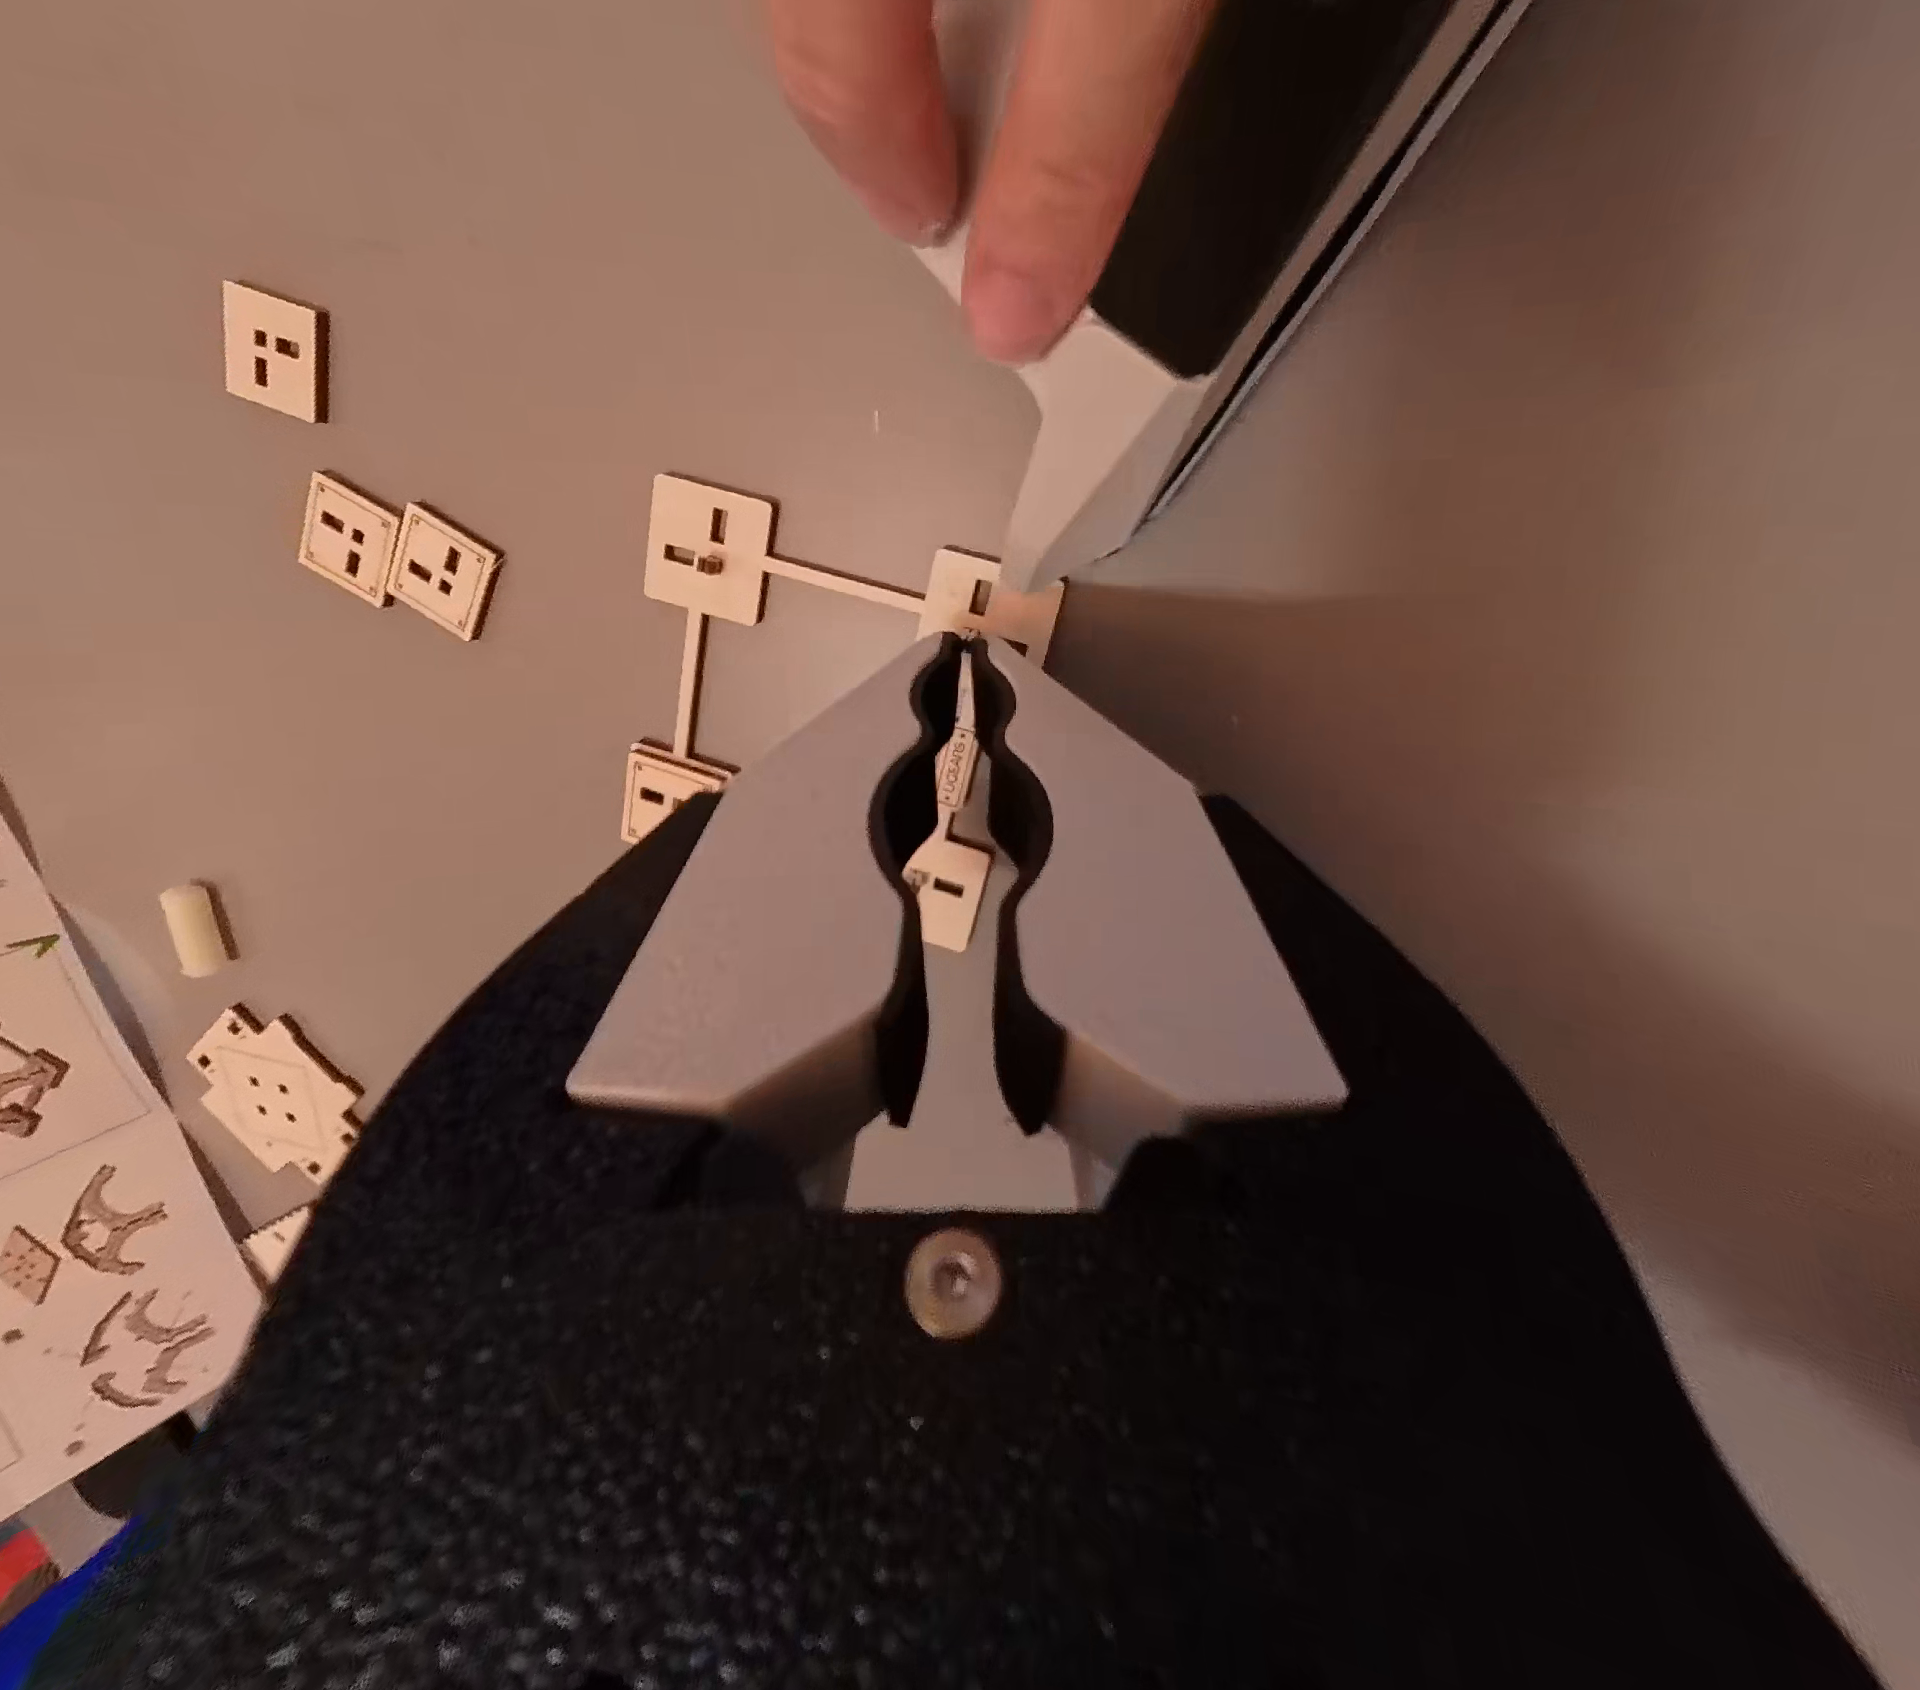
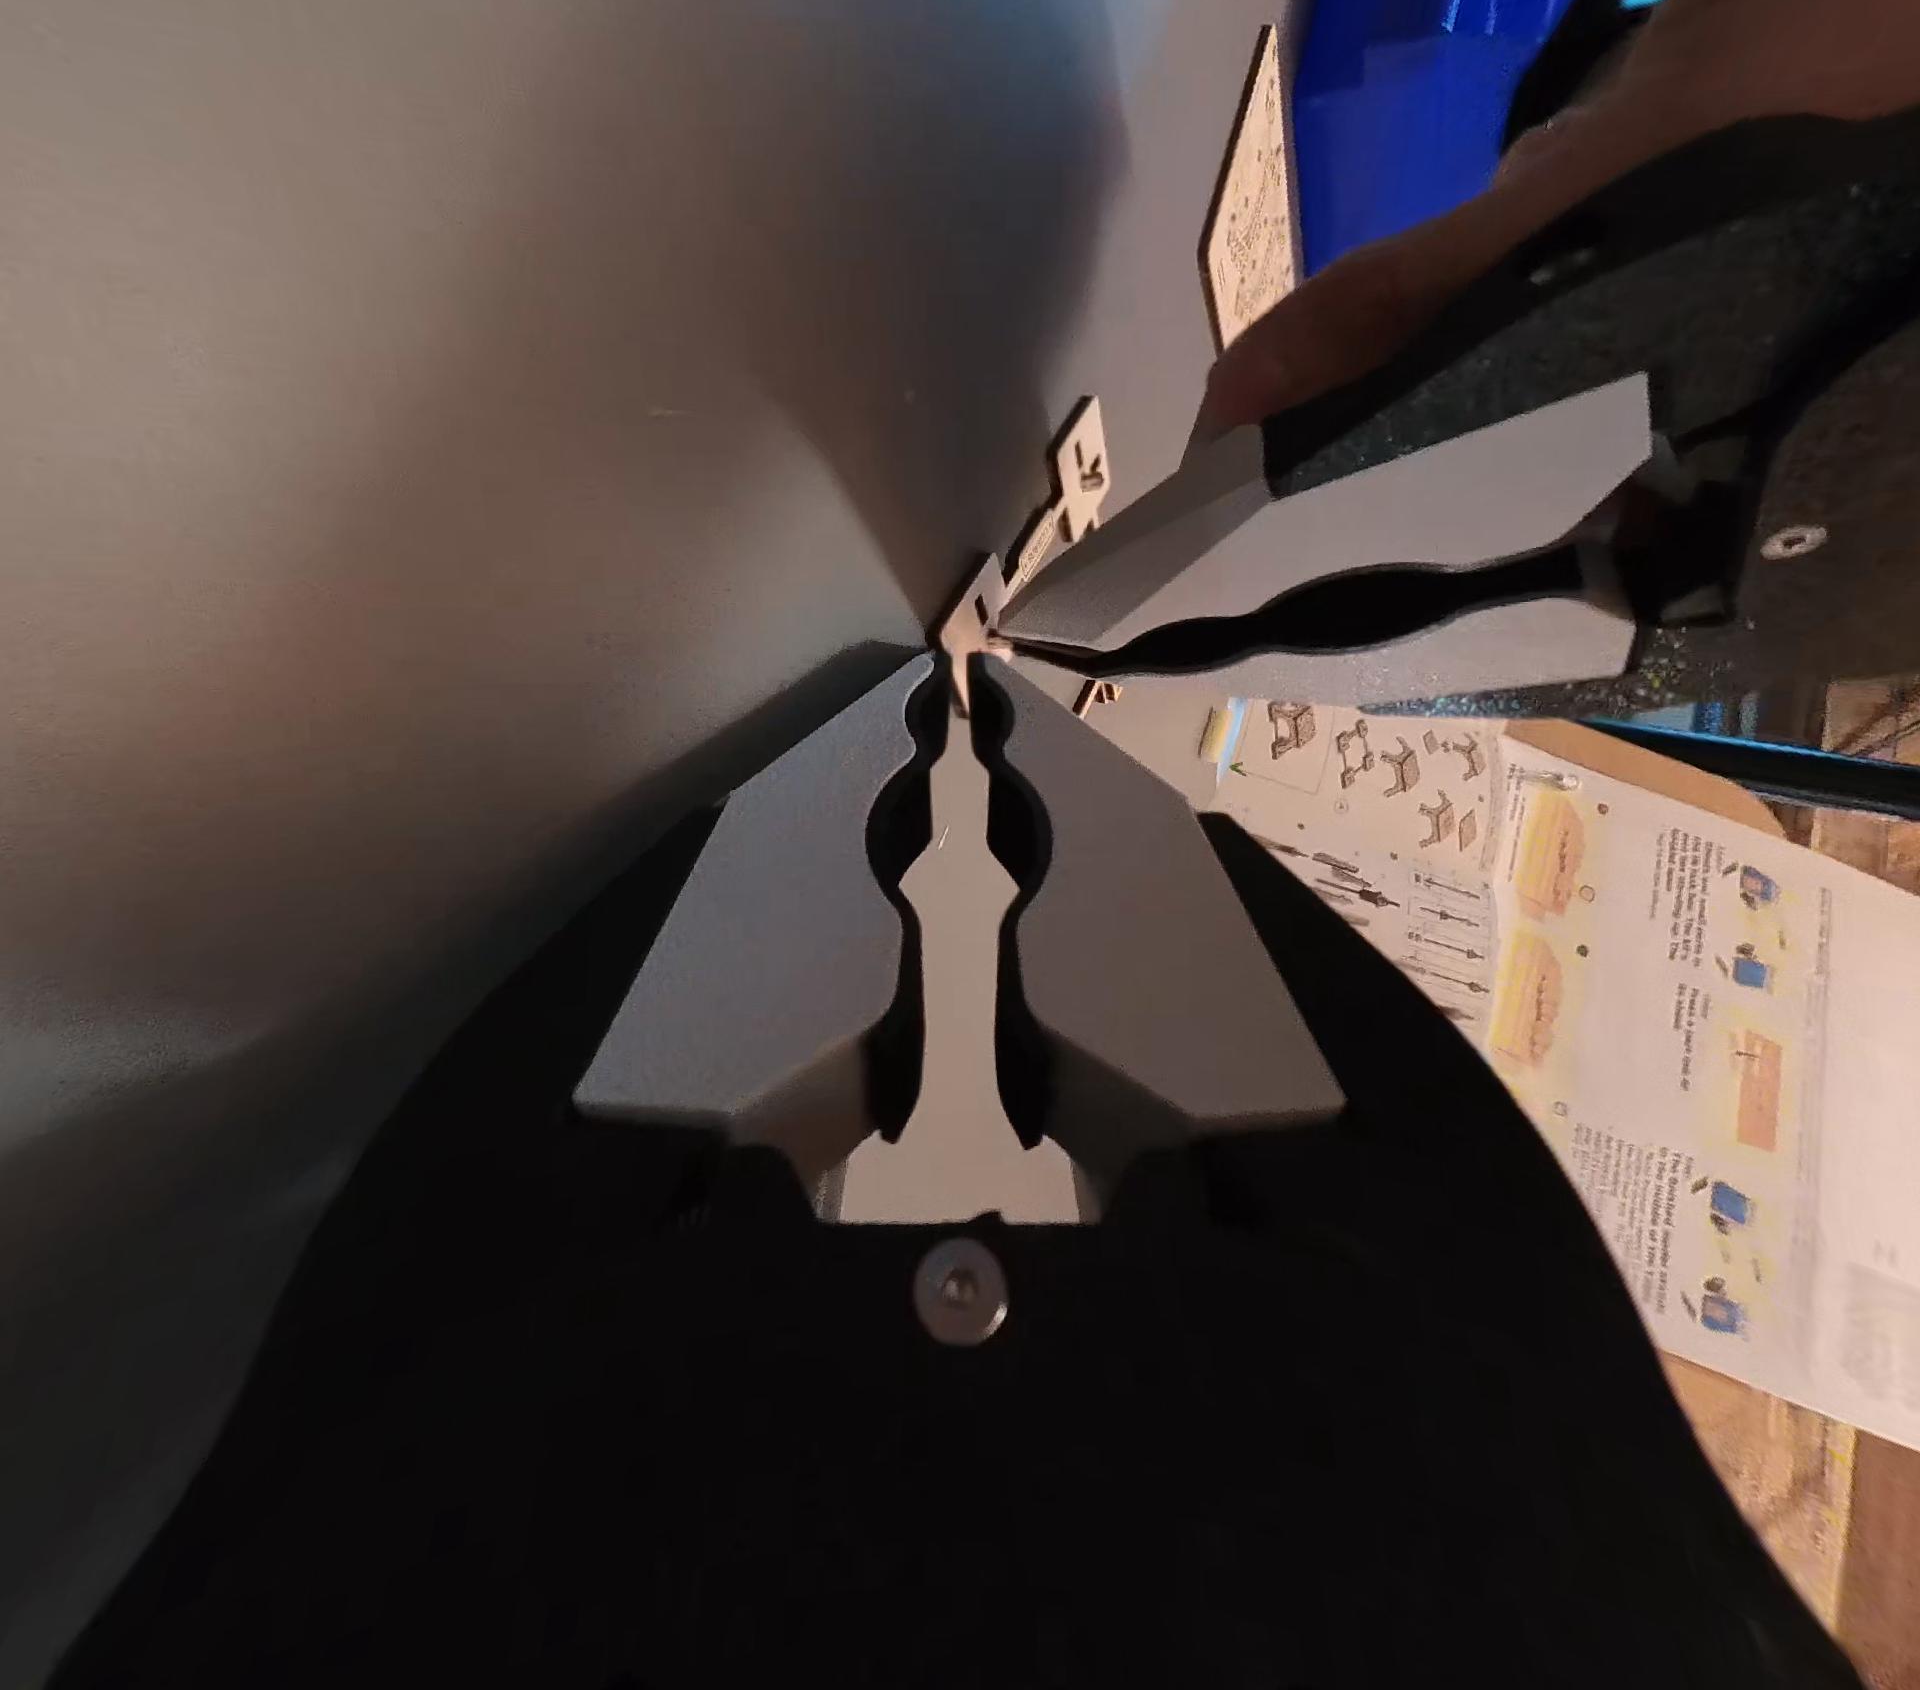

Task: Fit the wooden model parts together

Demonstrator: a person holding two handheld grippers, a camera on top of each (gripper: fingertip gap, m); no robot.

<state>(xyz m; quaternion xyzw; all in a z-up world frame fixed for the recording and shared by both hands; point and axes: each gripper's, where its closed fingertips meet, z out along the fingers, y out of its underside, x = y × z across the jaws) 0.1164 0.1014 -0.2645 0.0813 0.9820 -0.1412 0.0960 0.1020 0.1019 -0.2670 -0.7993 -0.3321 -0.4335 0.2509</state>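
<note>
A flat wooden frame (image 1: 710, 549) of small slotted squares joined by thin strips lies on the grey table (image 1: 468, 82). My left gripper (image 1: 961, 638) is shut, its tips pinching the edge of the frame's right corner square (image 1: 961, 591); a strip runs under its fingers. My right gripper (image 1: 1023, 580), held by a hand (image 1: 935, 30), comes in from the upper right and its tip meets the same square. In the right wrist view my right gripper (image 2: 961, 666) is shut on the square's edge, the left gripper (image 2: 1003, 634) meets it from the right, and the frame (image 2: 1081, 477) shows edge-on.
Loose slotted squares (image 1: 275, 352) (image 1: 348, 539) (image 1: 447, 570), a cross-shaped plate (image 1: 275, 1090) and a small white cylinder (image 1: 194, 928) lie to the left. An instruction sheet (image 2: 1621, 1017) lies on the table, with a wooden parts sheet (image 2: 1257, 206) and a blue box (image 2: 1455, 30) beyond. Both grippers' tips are roughly 25 cm from the small white cylinder (image 1: 194, 928).
</note>
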